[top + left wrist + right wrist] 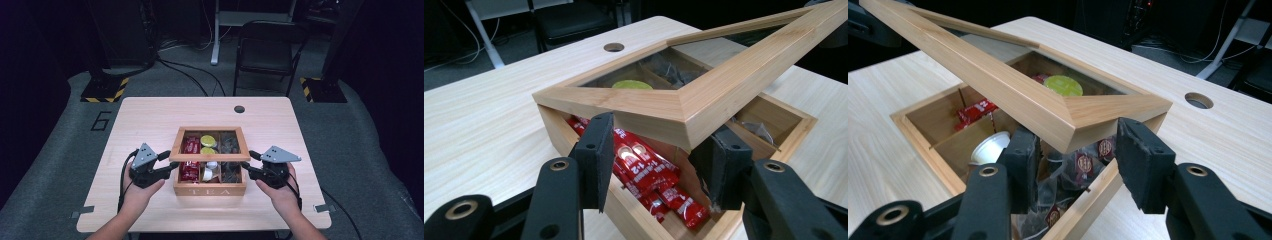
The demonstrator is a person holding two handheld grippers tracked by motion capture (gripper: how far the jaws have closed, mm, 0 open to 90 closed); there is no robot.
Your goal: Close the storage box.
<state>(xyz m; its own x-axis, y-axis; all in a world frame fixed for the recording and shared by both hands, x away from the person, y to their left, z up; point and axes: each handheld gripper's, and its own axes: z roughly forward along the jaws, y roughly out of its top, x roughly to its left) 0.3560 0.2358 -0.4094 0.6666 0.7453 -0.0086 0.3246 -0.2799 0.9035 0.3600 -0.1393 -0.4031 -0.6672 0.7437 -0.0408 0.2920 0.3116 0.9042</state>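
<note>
Between the 2 grippers, the lid (pixel 210 142) tilts up over the tea box (pixel 210 186), its long side running hand to hand. Left gripper (pixel 656 165) pinches 1 front corner, right gripper (pixel 1075 162) the other, both equally near.

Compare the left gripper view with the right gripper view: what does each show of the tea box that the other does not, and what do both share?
Left gripper view: a pile of red foil sachets in the compartment under the raised corner.
Right gripper view: a small white plastic cup and clear teabag packets.
Both: the glass-paned wooden lid half raised over the wooden tea box, and a round green capsule.
</note>
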